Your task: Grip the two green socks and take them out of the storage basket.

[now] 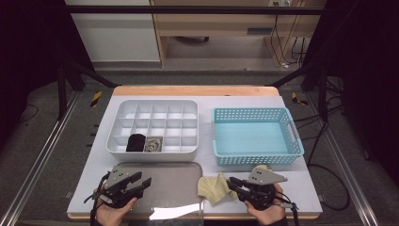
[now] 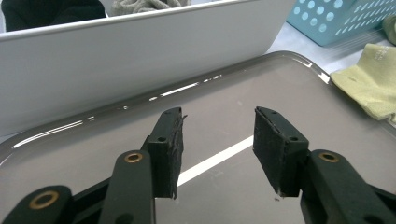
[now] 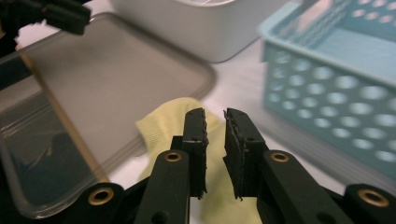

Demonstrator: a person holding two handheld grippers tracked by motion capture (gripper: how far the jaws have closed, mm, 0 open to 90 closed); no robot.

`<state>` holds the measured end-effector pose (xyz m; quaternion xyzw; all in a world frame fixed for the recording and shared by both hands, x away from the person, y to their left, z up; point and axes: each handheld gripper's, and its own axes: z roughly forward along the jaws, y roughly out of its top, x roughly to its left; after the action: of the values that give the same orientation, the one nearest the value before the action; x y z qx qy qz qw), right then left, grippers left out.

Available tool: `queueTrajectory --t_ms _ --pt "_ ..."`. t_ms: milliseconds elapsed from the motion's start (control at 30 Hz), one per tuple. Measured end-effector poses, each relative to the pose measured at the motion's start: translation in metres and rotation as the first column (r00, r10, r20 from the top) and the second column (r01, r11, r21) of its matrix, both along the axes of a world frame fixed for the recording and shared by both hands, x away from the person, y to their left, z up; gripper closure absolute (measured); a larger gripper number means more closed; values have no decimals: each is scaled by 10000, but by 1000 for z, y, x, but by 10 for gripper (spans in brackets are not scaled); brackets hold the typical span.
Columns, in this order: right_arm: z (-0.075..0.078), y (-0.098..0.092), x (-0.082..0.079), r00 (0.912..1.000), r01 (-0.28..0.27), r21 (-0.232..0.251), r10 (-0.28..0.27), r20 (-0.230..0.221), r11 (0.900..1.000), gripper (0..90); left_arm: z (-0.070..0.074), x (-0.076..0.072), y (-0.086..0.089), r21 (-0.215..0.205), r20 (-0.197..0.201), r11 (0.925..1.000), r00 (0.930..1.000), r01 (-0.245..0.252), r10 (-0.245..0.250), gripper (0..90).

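Observation:
A pale yellow cloth (image 1: pixel 211 188) (image 3: pixel 159 126) lies crumpled on the table, its left part over the right rim of a grey metal tray (image 1: pixel 174 181) (image 2: pixel 224 93). My right gripper (image 1: pixel 231 183) (image 3: pixel 215 114) points left at the cloth, its jaws a narrow gap apart just above it with nothing pinched between them. My left gripper (image 1: pixel 142 181) (image 2: pixel 217 116) hovers over the tray's left part, jaws open and bare. The cloth (image 2: pixel 373 84) sits off to the right in the left gripper view.
A white compartment box (image 1: pixel 153 153) (image 2: pixel 140 60) behind the tray holds a black sock (image 1: pixel 136 142) and a grey one (image 1: pixel 153 144). A blue perforated basket (image 1: pixel 256 160) (image 3: pixel 327 79) stands at the right. A clear plastic bag (image 3: pixel 46 154) lies on the tray's front.

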<state>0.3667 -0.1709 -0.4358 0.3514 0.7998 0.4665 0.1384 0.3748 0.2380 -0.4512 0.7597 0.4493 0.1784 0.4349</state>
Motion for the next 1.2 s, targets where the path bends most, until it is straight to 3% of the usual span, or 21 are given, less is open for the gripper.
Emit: queueTrajectory --t_ms 200,433,667,867,1067,1200 --pt "-13 19 -1 9970 -719 -361 708 -303 9968 786 0 -1 -2 -44 35 10000 10000 64 -64 533" --pt "-38 38 3 9844 -1502 -926 1402 -1062 9843 758 0 -2 -3 -44 41 9999 9999 109 -108 531" --pt "-48 42 3 9829 -1498 -1183 1349 -1252 9816 722 0 -2 -3 -88 40 9999 9999 100 -99 523" --pt "-49 43 2 9807 -1616 -974 1487 -1272 9820 868 -1 -2 -4 -141 42 9997 9998 182 -181 515" --pt "-45 40 4 9766 -1638 -766 1507 -1535 9835 884 -1 -1 -6 -216 60 9993 9996 295 -294 503" --pt "-32 35 5 9779 -1595 -222 1549 -1407 9869 887 -2 -1 -11 -229 16 9981 9983 576 -575 481"
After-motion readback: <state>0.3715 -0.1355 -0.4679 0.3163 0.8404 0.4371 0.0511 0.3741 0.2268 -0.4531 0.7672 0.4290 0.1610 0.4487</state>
